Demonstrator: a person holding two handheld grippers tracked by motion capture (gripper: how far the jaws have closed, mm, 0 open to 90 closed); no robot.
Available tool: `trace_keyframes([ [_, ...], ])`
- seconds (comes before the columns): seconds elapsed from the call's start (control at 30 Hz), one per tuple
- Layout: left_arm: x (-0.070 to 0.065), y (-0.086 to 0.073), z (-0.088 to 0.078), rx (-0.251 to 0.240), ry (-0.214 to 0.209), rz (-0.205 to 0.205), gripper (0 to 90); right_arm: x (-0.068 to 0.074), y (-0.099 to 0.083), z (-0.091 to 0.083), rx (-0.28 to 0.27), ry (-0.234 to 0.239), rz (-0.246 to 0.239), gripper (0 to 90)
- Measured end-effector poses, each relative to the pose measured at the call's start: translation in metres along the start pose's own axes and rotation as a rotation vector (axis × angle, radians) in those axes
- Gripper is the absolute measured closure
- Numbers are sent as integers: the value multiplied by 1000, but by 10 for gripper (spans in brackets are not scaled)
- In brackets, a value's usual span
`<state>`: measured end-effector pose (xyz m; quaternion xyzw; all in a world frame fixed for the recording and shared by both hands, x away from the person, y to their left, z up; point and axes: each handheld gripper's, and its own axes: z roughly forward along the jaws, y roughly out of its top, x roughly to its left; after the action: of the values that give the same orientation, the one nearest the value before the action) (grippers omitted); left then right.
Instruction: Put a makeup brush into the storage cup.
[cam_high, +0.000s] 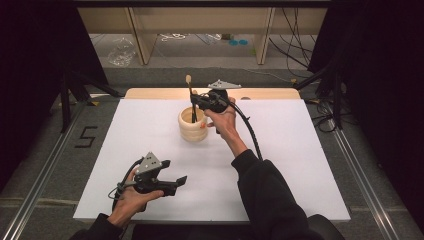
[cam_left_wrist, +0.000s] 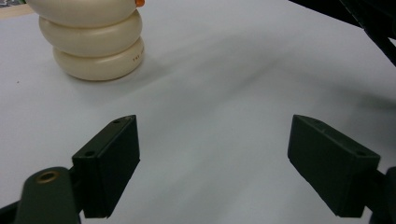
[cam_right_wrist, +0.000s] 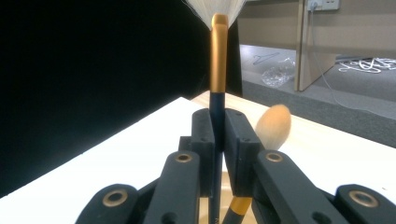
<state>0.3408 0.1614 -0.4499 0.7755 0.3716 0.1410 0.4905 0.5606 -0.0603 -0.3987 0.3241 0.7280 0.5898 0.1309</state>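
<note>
A cream ribbed holder (cam_high: 192, 129) (cam_left_wrist: 91, 44) stands upright on the white table top (cam_high: 285, 165), a little behind its middle. My right gripper (cam_high: 196, 101) (cam_right_wrist: 218, 135) hovers over the holder's mouth. It is shut on the dark handle of a brush with a gold ferrule and white bristles (cam_right_wrist: 218, 56), which stands upright. Just beyond the jaws is a second brush with a rounded tan tip (cam_right_wrist: 274, 126). My left gripper (cam_high: 174, 171) (cam_left_wrist: 215, 154) is low over the table's front left, open, with nothing between its jaws.
A small orange piece (cam_high: 202, 126) sits on the holder's right side. A wooden strip (cam_high: 150, 93) edges the back of the table. Beyond it are wooden furniture legs (cam_high: 141, 40), loose cables (cam_high: 295, 45) and a clear plastic bag (cam_high: 121, 54) on the floor.
</note>
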Motion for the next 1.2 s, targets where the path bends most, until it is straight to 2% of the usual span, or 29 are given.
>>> trace_keyframes([
  [0.27,0,0,0,3,1,4,166,-1,-2,0,3,-7,-7,832],
  [0.33,0,0,0,2,0,3,166,0,-3,0,12,3,12,832],
  [0.4,0,0,0,3,0,5,166,-1,-3,2,2,-4,-6,832],
  [0.6,0,0,0,2,-1,3,166,-2,-5,2,16,-6,-6,831],
  [0.67,0,0,0,2,-1,2,166,-2,-6,2,25,9,18,825],
  [0.73,0,0,0,3,0,3,166,-4,-7,1,28,-7,2,780],
  [0.83,0,0,0,4,-1,4,166,-4,-7,0,43,-24,16,636],
  [0.87,0,0,0,4,0,4,166,-6,-7,-1,33,-40,-1,590],
  [0.9,0,0,0,3,0,3,166,-6,-6,-3,34,-45,10,554],
  [0.97,0,0,0,3,-1,4,166,-7,-4,-6,34,-46,25,517],
  [1.07,0,0,0,3,0,2,166,-7,-1,-12,37,-69,-2,469],
  [1.2,0,0,0,1,1,1,166,-8,1,-20,43,-74,-17,429],
])
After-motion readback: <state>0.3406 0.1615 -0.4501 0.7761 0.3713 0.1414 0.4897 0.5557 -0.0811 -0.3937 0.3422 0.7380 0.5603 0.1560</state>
